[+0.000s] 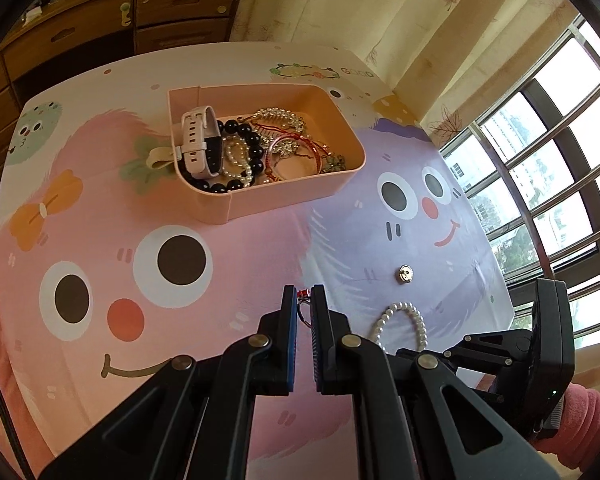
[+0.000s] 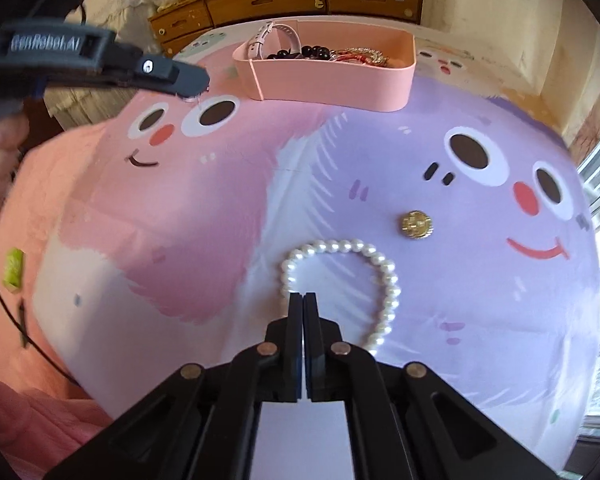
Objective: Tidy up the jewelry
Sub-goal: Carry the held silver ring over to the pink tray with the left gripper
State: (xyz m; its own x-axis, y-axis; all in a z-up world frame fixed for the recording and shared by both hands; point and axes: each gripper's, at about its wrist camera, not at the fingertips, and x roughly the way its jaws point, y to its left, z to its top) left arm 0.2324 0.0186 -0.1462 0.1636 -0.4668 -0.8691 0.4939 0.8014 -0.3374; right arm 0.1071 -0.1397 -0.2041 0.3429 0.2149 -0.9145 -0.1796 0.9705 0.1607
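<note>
My left gripper (image 1: 303, 294) is shut on a small ring with a red stone (image 1: 302, 307), held above the table. It also shows in the right wrist view (image 2: 192, 80), near the pink box. The pink box (image 1: 292, 200) (image 2: 332, 80) holds a white watch band (image 1: 198, 140), black beads, pearls and red string bracelets. A pearl bracelet (image 2: 352, 276) (image 1: 404, 322) and a gold brooch (image 2: 417, 225) (image 1: 406, 273) lie on the table. My right gripper (image 2: 303, 296) is shut and empty, just above the pearl bracelet's left side.
The table carries a cartoon-print cloth (image 2: 180, 220) in pink and purple. A wooden dresser (image 1: 100, 28) stands behind the table. Windows (image 1: 548, 152) are at the right. A pink blanket (image 2: 28, 360) lies at the left edge.
</note>
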